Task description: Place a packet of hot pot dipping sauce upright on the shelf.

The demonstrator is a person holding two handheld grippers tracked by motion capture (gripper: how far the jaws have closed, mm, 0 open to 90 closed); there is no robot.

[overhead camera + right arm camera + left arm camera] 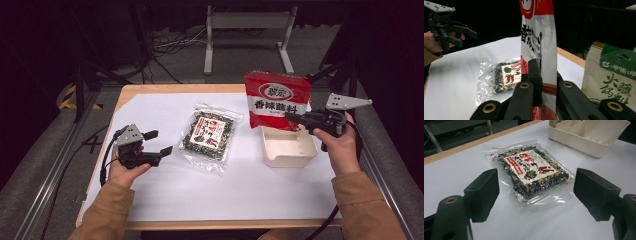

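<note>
White paper covers the table (pixel 150 200), dark room all round. Centre of attention: the red seasoning packet (pixel 276 98), held upright at about two o'clock on the table, its lower end over the cream divided tray (pixel 290 150) — likely lined up to drop in. The right gripper (pixel 296 118) has its jaws clamped tight on the packet's edge, keeping it vertical. At table centre lies the clear dried-seaweed bag (pixel 210 134), flat. At nine o'clock the left gripper (pixel 160 142) hangs wide open, aimed at that bag, probably next.

Bright lit tabletop, dark surroundings, soft grainy frames, slight glare.
</note>
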